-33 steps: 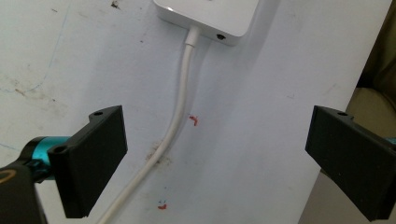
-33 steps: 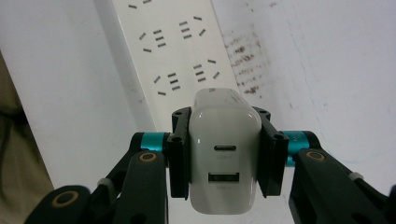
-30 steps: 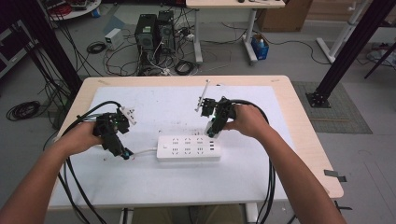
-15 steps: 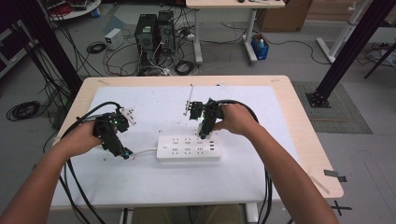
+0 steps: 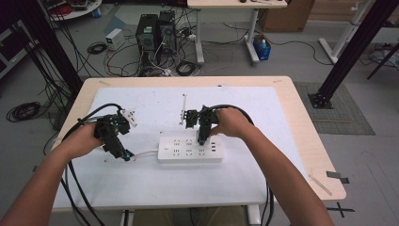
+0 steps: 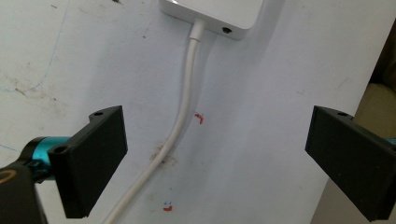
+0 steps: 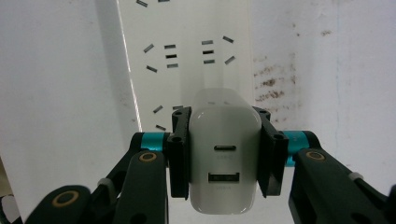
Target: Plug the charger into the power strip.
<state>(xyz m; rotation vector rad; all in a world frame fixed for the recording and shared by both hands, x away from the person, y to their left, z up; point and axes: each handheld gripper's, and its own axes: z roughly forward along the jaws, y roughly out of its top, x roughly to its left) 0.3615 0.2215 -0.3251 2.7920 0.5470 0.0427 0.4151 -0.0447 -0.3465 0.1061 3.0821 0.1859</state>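
White charger block [image 7: 225, 161] clamped between jaws of right gripper [image 7: 225, 154], held directly over the power strip [image 5: 190, 149] lying mid-table on the white mat [image 5: 282, 141]; left gripper [image 6: 215, 158] spread wide, empty, straddling the strip's cord [image 6: 180, 121].

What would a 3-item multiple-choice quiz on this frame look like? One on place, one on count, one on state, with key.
1. Where does the power strip lie?
A. on the floor
B. on the white mat, between the two grippers
C. on the far desk

2. How many ports show on the charger face?
A. two
B. four
C. none

3. How is the left gripper?
A. shut on the cable
B. shut on the charger
C. open

Key: 1 B, the high view shows it mid-mat. 2 A, two ports, one above the other. 3 C, jaws wide apart astride the white cable; the right gripper clamps the charger.
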